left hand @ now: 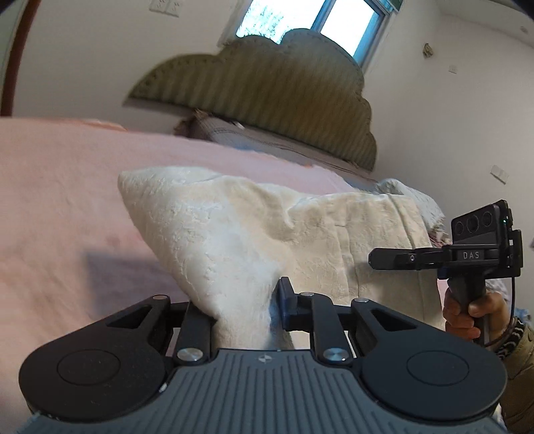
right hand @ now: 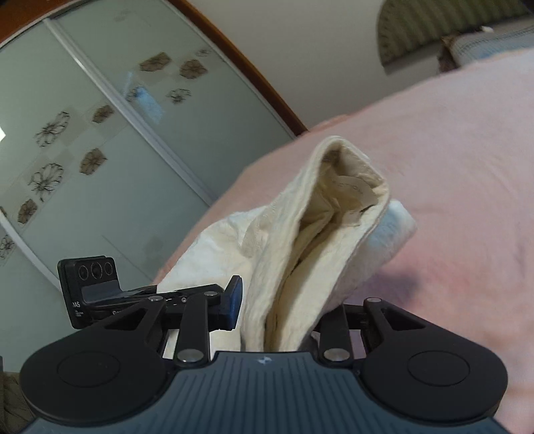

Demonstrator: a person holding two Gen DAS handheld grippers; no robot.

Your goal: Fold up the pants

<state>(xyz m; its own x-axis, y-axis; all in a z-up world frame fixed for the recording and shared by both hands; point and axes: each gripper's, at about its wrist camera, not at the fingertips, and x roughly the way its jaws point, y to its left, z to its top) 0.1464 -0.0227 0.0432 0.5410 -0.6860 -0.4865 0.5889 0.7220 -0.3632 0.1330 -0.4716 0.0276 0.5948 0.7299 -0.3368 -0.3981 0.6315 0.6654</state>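
Pants (left hand: 253,233), cream and fleecy, are clamped in both tools: the left hand-held gripper (left hand: 247,310) pinches one bunched edge, the right hand-held gripper (right hand: 287,317) another, with the cloth lifted above the pink bed (left hand: 66,187)

Soft window (left hand: 313,23) daylight, slight blur

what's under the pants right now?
Pink blanket lies under the cream pants, which both the left gripper and right gripper hold raised. Whatever is beneath their far end is covered.
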